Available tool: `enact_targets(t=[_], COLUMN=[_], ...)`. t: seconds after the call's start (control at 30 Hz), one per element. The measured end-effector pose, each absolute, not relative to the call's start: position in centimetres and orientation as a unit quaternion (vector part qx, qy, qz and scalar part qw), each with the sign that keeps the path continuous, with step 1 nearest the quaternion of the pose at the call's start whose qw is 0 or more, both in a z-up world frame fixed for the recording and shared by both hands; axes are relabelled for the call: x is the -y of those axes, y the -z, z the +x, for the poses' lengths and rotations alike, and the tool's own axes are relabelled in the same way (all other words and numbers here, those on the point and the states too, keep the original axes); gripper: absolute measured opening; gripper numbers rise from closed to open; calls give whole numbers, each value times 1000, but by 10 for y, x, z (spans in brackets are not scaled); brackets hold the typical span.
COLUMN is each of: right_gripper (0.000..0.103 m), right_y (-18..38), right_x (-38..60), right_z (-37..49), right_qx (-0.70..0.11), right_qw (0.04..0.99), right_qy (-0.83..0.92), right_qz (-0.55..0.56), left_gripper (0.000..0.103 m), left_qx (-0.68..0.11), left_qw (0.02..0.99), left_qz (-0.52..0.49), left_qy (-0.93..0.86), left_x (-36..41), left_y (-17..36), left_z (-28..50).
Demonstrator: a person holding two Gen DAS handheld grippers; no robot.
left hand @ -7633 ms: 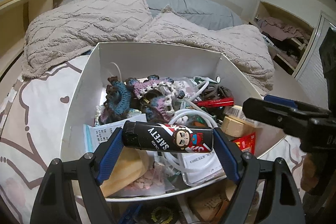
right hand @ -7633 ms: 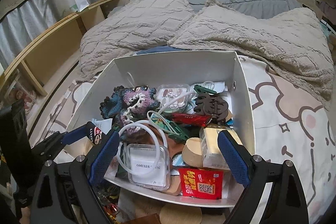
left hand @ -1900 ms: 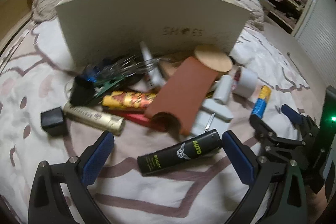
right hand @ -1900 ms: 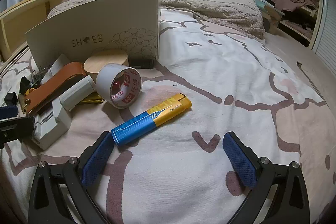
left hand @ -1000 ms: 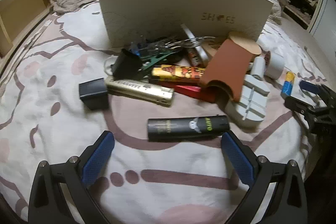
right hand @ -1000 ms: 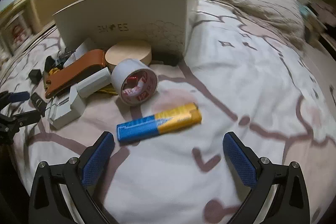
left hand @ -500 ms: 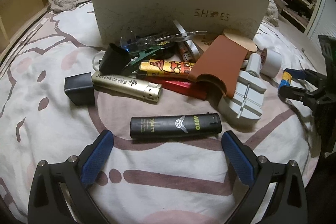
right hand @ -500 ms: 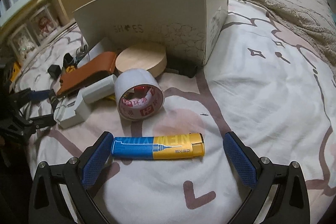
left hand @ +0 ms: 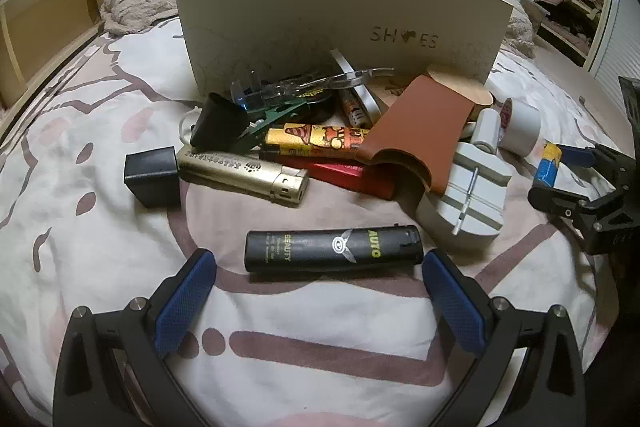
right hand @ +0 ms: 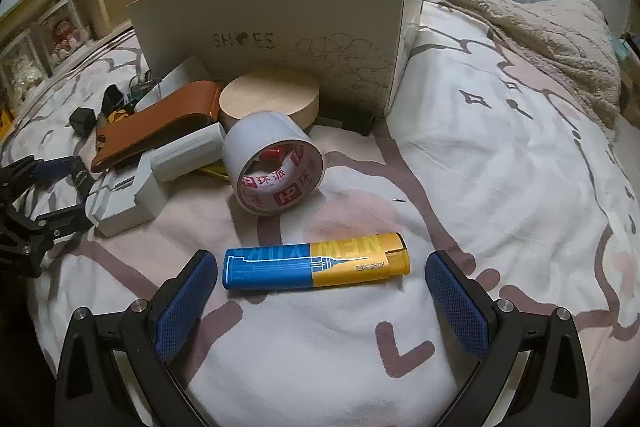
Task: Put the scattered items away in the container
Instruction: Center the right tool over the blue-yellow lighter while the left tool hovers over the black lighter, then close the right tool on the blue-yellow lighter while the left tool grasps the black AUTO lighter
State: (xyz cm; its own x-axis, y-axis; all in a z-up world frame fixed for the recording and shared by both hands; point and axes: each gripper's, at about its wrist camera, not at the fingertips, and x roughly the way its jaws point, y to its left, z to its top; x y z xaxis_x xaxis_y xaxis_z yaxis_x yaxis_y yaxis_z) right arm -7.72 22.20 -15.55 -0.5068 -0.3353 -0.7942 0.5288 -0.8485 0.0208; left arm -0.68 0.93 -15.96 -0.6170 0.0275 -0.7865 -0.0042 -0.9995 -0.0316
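Left hand-held gripper [left hand: 319, 265] spread wide round black lighter [left hand: 334, 250], not touching; right hand-held gripper [right hand: 320, 265] likewise round blue-yellow lighter [right hand: 316, 261], shoe box [right hand: 280, 27] at 12 o'clock.

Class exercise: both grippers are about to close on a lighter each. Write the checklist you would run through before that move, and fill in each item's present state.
1. Left gripper open: ok.
2. Black lighter lies crosswise between its fingers: ok.
3. Right gripper open: ok.
4. Blue and yellow lighter lies crosswise between its fingers: ok.
5. Each lighter apart from its neighbours: ok.
6. Room left inside the shoe box: cannot tell.
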Motion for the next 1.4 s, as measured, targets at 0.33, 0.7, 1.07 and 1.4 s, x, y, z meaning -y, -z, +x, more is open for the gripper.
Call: enact_targets(t=[0.33, 0.7, 1.07, 1.4], right_gripper=[95, 82, 92, 91], right_y=[154, 150, 148, 152], right_x=[-222, -211, -207, -213], right_z=[-68, -42, -45, -51], right_qx=[-106, -57, -92, -106], right_qw=[238, 160, 170, 194], right_qy=[872, 891, 878, 878], right_qz=[414, 420, 438, 424], left_gripper=[103, 103, 103, 101], left_qx=[32, 35, 34, 45], left_qw=[-2, -6, -5, -11], left_qz=[-433, -433, -436, -432], left_qy=[-901, -901, -899, -901], left_x=[-9, -9, -9, -7], left_y=[158, 158, 158, 157], left_z=[-8, -9, -8, -9])
